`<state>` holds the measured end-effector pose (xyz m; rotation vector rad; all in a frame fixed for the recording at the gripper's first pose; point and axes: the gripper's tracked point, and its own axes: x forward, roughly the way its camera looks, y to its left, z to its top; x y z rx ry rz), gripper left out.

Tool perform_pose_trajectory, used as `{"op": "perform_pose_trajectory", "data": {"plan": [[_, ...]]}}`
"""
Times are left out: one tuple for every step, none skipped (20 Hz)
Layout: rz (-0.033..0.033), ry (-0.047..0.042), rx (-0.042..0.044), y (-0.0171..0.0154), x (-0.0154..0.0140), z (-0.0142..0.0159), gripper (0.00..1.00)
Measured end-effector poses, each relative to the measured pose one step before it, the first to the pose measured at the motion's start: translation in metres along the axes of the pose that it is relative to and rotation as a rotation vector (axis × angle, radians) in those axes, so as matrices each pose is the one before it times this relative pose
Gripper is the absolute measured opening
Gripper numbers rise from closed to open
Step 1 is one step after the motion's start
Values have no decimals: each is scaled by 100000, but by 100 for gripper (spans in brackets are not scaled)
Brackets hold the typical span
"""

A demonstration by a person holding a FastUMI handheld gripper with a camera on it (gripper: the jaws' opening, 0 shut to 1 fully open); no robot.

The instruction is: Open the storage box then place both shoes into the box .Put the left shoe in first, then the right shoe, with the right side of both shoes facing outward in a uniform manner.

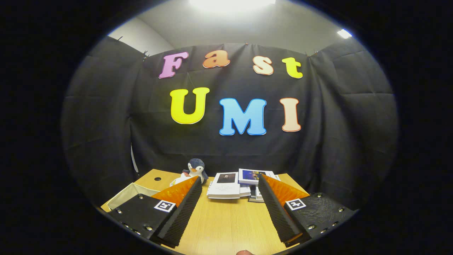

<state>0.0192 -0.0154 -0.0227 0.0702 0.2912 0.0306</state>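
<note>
My gripper (230, 182) is open, its two fingers spread wide above a wooden table (226, 219) with nothing between them. A pale open-topped box (129, 194) sits on the table just left of the left finger, partly hidden by it. No shoe is in sight.
Beyond the fingers, stacks of books or booklets (240, 184) lie near the table's far edge. A small plush penguin (195, 169) stands beside them, just past the left fingertip. The black cloth wall rises right behind the table.
</note>
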Motion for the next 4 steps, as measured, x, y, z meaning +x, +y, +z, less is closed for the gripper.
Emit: {"op": "perform_pose_trajectory", "data": {"plan": [[-546, -882, 1145, -535, -185, 57, 98], [-911, -777, 548, -505, -122, 168, 98], [-1230, -1549, 464, -568, -122, 322, 98], [-339, -943, 334, 116, -274, 978, 98]]}}
